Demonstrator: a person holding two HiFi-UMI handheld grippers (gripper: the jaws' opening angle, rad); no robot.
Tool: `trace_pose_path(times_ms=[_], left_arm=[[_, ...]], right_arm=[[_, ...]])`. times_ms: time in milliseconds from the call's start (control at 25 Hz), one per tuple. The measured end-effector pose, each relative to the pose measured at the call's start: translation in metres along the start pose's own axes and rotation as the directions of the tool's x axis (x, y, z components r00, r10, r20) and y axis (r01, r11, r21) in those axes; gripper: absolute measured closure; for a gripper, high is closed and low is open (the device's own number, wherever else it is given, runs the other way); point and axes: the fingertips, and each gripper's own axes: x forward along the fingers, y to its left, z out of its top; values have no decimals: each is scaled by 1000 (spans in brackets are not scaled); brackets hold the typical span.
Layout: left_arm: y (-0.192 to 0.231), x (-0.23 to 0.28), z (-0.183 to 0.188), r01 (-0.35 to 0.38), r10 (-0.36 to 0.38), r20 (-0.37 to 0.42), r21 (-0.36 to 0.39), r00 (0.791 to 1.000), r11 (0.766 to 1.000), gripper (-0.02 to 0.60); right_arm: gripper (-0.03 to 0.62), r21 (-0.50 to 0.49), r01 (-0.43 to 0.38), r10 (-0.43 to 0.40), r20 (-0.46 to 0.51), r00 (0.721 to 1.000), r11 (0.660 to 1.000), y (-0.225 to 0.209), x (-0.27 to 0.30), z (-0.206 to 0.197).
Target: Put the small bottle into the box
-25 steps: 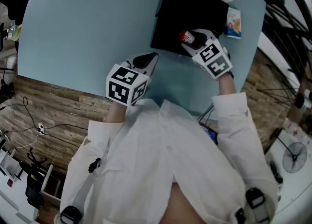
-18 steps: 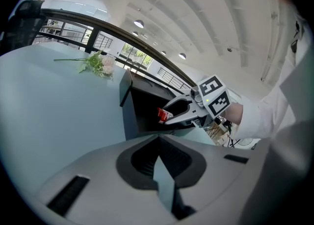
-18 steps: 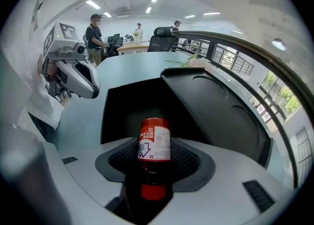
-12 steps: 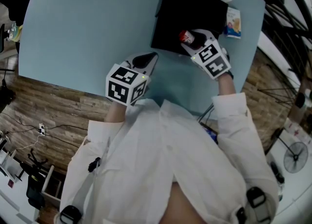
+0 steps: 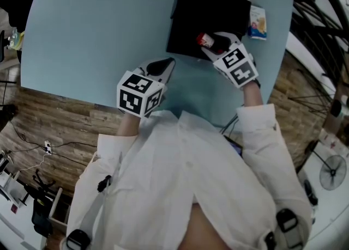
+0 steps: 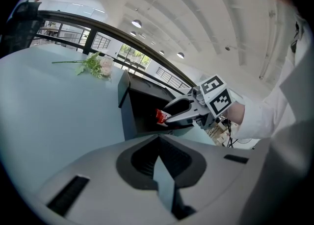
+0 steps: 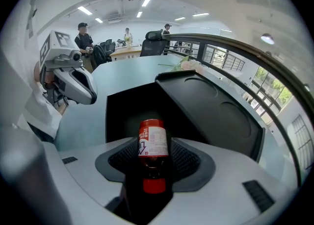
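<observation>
The right gripper pinched the small bottle at centre frame, just inside the near rim of the black box. The left gripper, jaws pressed together on nothing, hung at lower centre. The bottle probably wanted lowering deeper before release, lest it topple or catch the rim.

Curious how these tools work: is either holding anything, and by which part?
The right gripper holds the small bottle around its shoulder and neck, cap toward the camera. The left gripper holds nothing.
</observation>
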Motion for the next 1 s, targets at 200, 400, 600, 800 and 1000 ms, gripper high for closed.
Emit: trace_pose_path(times_ms=[200,400,600,800,1000], left_arm=[[-5,-2,1,14,-14,-2,20,1000,1000,577],[-10,-7,-2,31,-30,-17,52,999,998,578],[-14,-13,0,37,-36,-14,81,999,996,577],[-15,-20,1,37,-36,-13,105,999,994,578],[-20,-25,6,37,-36,-10,125,999,991,578]], right_arm=[[390,20,27,-27,1,1000,999,4,-6,-3],[390,46,56,-56,12,998,997,10,-14,-2],[391,90,93,-95,19,995,992,11,-19,-4],[391,113,123,-128,36,991,986,15,-27,0],[391,138,129,-139,68,988,982,20,-37,5]])
